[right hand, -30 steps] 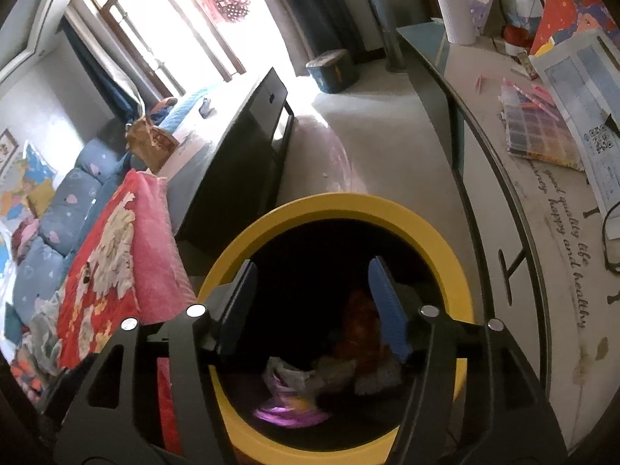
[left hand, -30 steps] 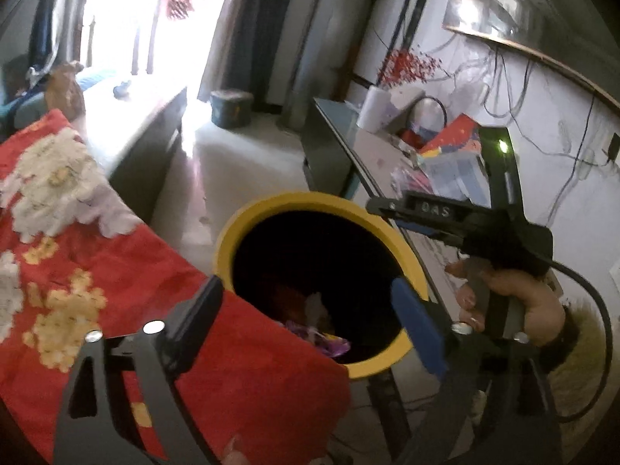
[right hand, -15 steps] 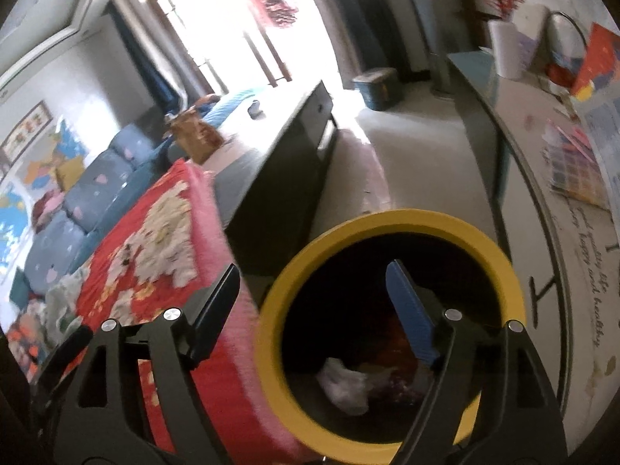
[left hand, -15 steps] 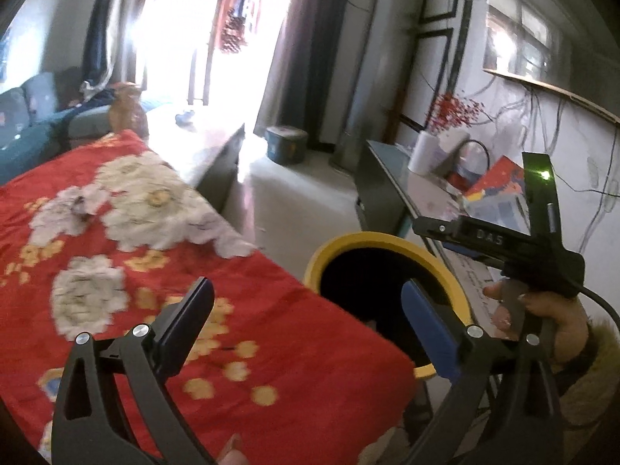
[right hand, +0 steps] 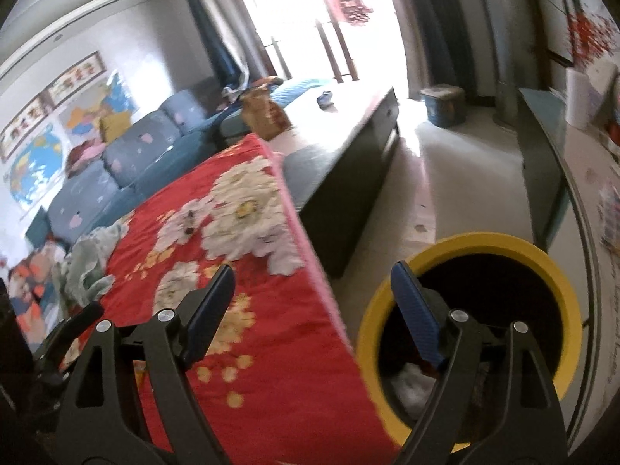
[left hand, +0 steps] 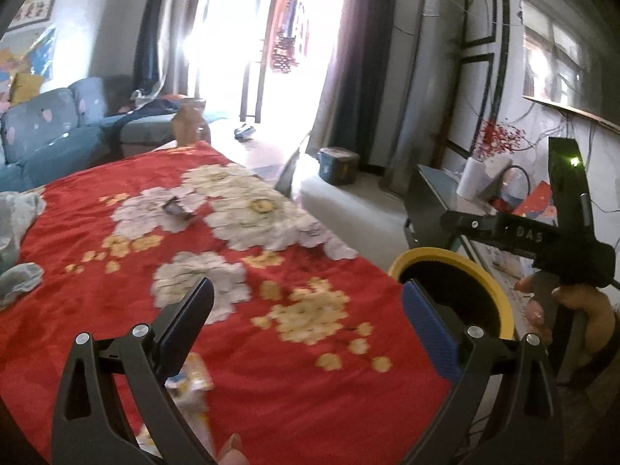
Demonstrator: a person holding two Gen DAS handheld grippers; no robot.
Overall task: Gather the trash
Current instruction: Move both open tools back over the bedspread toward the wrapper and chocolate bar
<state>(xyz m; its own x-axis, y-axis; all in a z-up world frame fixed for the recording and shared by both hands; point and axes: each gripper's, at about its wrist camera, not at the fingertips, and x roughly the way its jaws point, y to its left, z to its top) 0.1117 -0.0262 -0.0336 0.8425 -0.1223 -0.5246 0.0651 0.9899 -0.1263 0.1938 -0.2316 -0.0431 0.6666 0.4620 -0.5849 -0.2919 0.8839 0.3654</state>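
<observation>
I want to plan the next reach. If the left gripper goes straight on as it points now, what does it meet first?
Probably the red blanket: the left gripper points down at its bare part, though depth is unclear.

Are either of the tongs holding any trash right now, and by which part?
Nothing is held. The left tongs stand open and empty; the right tongs are opening, with nothing between them.
</observation>
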